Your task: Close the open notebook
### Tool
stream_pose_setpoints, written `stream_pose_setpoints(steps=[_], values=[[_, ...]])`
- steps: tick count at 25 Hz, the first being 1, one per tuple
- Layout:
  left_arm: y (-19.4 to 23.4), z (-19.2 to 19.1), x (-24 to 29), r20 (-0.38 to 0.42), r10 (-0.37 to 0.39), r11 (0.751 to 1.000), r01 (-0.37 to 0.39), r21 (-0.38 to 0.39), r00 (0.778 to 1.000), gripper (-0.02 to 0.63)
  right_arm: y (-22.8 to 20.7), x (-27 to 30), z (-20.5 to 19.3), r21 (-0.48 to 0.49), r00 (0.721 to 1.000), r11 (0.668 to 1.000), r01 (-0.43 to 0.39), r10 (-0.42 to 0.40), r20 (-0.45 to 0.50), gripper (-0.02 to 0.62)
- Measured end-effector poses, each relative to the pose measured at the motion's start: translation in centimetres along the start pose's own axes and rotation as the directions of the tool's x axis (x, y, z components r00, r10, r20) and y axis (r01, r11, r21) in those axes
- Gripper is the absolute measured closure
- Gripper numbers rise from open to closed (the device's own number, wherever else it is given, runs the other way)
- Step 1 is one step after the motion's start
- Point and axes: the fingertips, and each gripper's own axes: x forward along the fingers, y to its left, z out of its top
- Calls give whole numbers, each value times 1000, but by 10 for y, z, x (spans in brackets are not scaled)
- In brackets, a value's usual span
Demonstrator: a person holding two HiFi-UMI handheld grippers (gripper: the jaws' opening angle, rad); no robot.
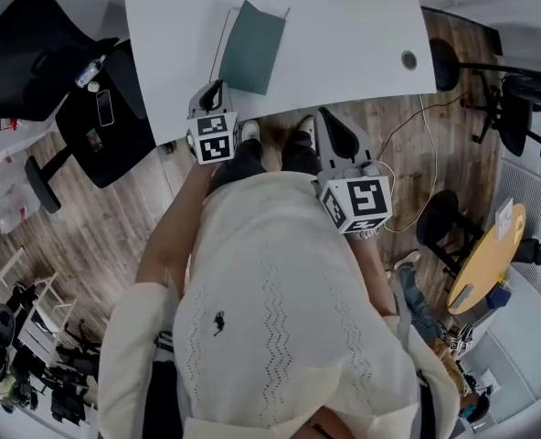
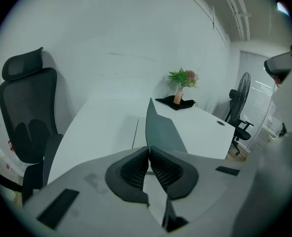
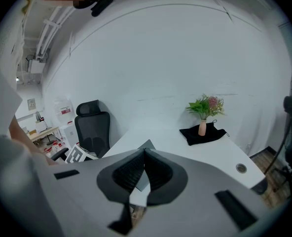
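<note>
Both grippers are empty. The left gripper (image 1: 214,91) (image 2: 148,150) has its jaws pressed tip to tip with nothing between them, and the right gripper (image 1: 325,117) (image 3: 143,152) is the same. Each hangs just off the near edge of the white tabletop (image 1: 344,35) (image 2: 96,127) (image 3: 212,149), touching nothing on it.

The floor (image 1: 97,236) is wood planking. A black office chair (image 2: 25,115) (image 3: 91,127) stands at the tabletop's left, and a small vase of greenery (image 2: 179,94) (image 3: 203,125) sits on a black cloth (image 3: 205,135) at the far end. A round cable hole (image 1: 408,59) (image 3: 241,168) is near the right edge.

The notebook (image 1: 252,48) (image 2: 163,130) lies near the front edge, just ahead of the left gripper. Its dark teal cover is raised at a tilt, with a white page flat beside it on the left.
</note>
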Motion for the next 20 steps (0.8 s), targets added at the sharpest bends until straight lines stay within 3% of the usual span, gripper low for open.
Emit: stream_pose_setpoints(steps=[14,20], values=[[16,-18,15,-69,78,997,-78,0,995,561,-7,-6,-7,10,1000,1000,22,-21,-14,594],[24,-21,16,-90,86,996,-87,0,992,510,-7,-5,-7,15,1000,1000,20,-20,-13,594]])
